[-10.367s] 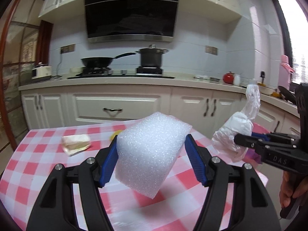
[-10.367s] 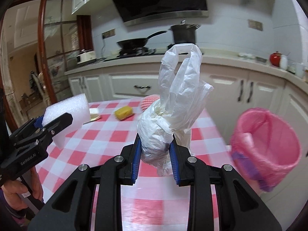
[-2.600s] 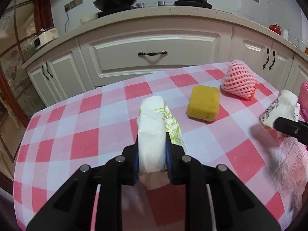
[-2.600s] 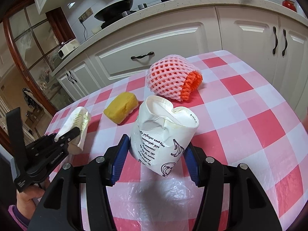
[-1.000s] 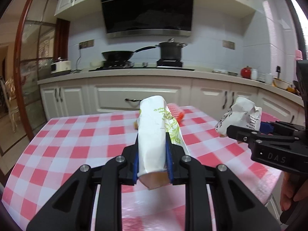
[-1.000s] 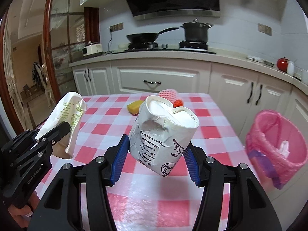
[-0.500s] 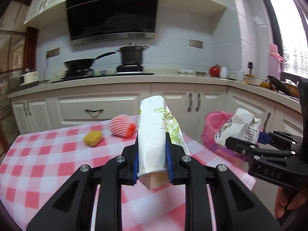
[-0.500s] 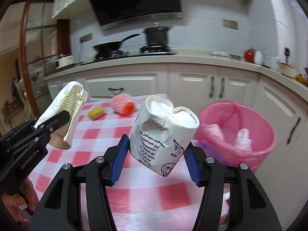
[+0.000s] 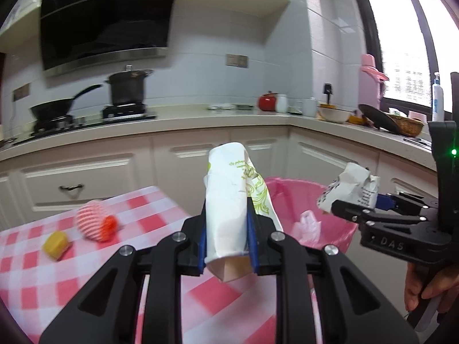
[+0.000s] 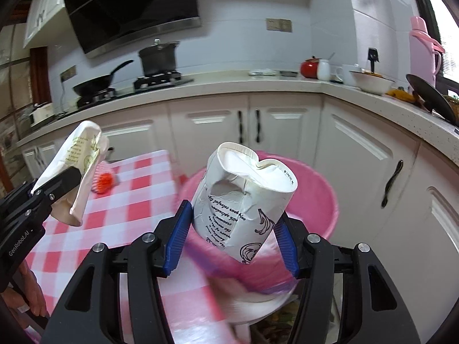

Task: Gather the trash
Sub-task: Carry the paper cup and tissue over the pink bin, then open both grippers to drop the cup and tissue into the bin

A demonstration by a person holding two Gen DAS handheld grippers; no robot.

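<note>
My left gripper [image 9: 228, 243] is shut on a flattened white paper cup with green print [image 9: 229, 200], held above the table's right edge; it also shows in the right wrist view [image 10: 77, 172]. My right gripper [image 10: 232, 238] is shut on a crumpled white paper cup with dark print [image 10: 246, 200], held over the pink-lined trash bin [image 10: 318, 197]. The bin [image 9: 289, 195] stands beside the table and holds a white plastic bag [image 9: 308, 225].
A pink foam net with an orange piece [image 9: 94, 225] and a yellow sponge [image 9: 56, 243] lie on the red-and-white checked tablecloth [image 9: 34, 281]. White kitchen cabinets [image 10: 367, 154] and a worktop with pots and dishes stand behind.
Both grippers have swung right with their cups. The bin is now closer, and the right gripper's cup is over its opening.
</note>
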